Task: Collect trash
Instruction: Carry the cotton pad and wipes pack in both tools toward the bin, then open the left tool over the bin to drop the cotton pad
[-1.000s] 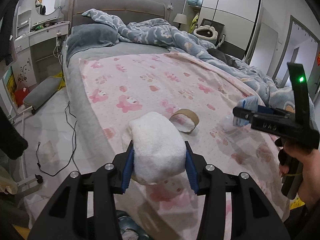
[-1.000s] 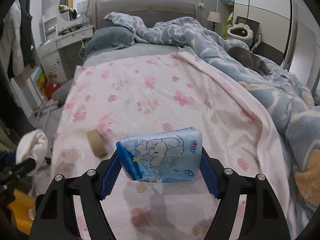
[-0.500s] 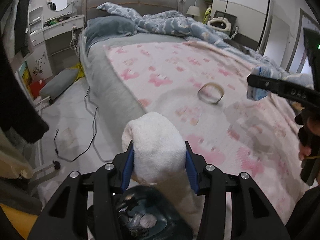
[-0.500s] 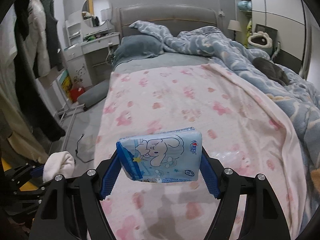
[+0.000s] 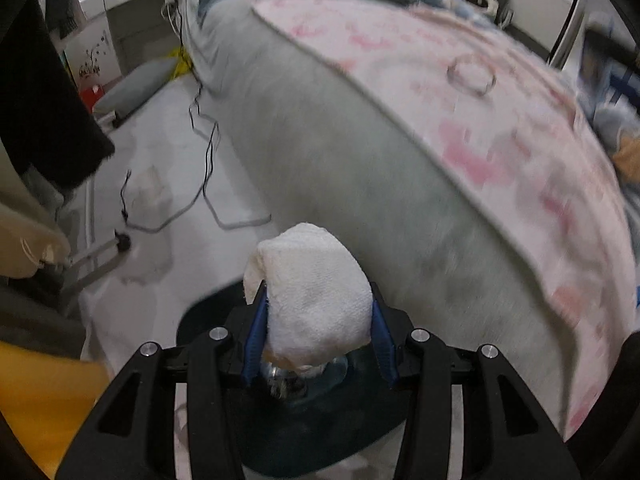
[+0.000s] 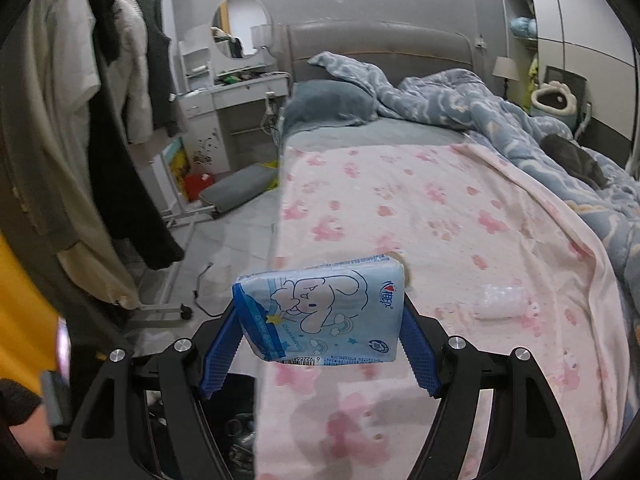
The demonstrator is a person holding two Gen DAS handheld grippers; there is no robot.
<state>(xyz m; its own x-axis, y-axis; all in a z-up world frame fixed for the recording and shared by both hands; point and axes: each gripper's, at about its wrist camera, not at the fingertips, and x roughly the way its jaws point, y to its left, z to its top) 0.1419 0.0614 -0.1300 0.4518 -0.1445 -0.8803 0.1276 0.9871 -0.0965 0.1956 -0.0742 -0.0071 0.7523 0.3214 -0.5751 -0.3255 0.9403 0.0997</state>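
The left gripper (image 5: 318, 338) pinches a soft, wadded white paper towel (image 5: 316, 296) between its blue ribbed pads, above a dark round trash bin (image 5: 208, 316) on the floor beside the bed (image 5: 360, 184). A thin tape ring (image 5: 471, 75) lies on the pink printed blanket (image 5: 500, 128). The right gripper (image 6: 320, 346) clamps a glossy blue rectangular tissue pack (image 6: 324, 312) over the blanket's edge; a crinkled clear wrapper (image 6: 500, 300) lies nearby.

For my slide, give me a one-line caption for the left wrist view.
Left tool grips a white tissue wad above a dark trash bin beside the bed.
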